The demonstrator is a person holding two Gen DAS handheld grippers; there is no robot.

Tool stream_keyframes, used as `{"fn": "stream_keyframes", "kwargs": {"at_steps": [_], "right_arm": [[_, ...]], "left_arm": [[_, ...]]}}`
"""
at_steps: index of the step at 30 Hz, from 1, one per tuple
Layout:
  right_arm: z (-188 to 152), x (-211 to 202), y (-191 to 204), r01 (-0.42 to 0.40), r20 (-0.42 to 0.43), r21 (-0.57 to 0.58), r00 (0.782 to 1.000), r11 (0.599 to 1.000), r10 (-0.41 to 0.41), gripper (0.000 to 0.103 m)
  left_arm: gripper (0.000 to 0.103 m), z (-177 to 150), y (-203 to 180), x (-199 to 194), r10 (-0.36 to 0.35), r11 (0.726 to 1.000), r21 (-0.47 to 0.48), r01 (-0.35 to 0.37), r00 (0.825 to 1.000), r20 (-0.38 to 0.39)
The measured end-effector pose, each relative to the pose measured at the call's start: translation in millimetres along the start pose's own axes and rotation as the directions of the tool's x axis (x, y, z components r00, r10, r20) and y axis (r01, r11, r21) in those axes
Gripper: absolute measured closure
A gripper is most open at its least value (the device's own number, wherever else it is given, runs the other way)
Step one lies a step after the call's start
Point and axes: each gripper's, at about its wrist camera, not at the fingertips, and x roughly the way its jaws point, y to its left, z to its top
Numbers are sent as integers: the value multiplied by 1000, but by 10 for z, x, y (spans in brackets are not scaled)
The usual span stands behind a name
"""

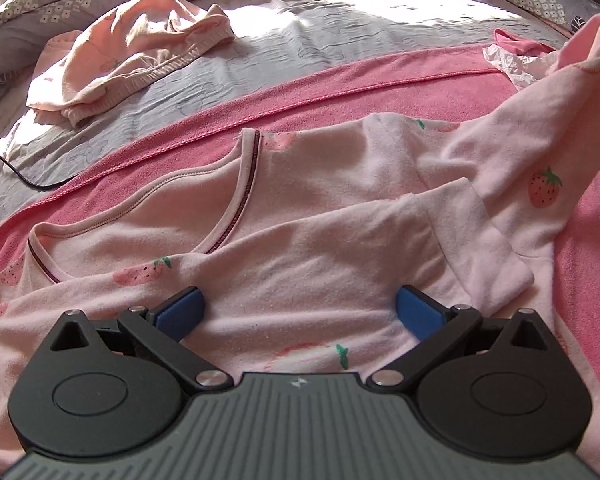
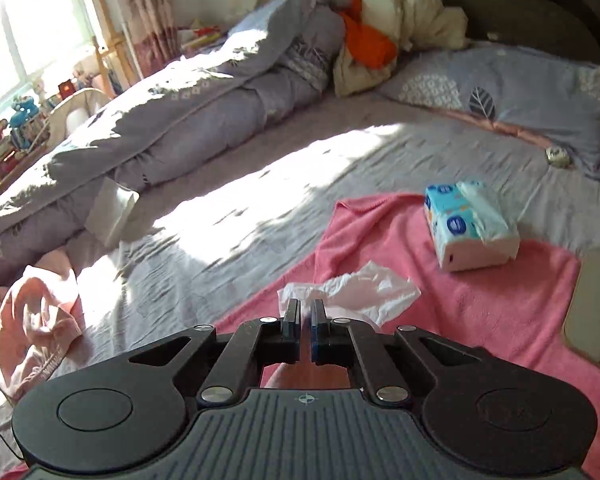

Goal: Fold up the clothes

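Strawberry-print pink top [image 1: 320, 240] lies on the pink towel [image 1: 340, 92], sleeve lifted. Left gripper [image 1: 298, 312] spread wide above it. Right gripper [image 2: 305, 312] nearly clenched, grasp unclear.

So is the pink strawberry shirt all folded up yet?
Not yet. The pale pink strawberry-print cotton shirt is partly folded: one sleeve lies across its front, the other is lifted off the pink towel.

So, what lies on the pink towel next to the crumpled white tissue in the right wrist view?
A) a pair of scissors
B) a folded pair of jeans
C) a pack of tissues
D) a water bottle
C: a blue and white pack of tissues rests on the pink towel, a little beyond the crumpled white tissue; no scissors, jeans or bottle are seen there.
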Motion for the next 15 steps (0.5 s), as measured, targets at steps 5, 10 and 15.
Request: {"fn": "stream_keyframes", "kwargs": {"at_steps": [5, 10, 15], "right_arm": [[-403, 293, 757, -384, -304, -199, 899, 902, 316, 42], [-870, 304, 364, -288, -405, -65, 883, 955, 239, 42], [-1117, 357, -864, 3, -389, 378, 908, 926, 156, 41]], "left_arm": [[0, -7, 0, -2, 6, 1000, -11, -6, 1000, 6], [0, -8, 6, 6, 5, 1000, -13, -5, 1000, 6], [0, -21, -1, 12, 11, 1000, -20, -11, 1000, 14]]}}
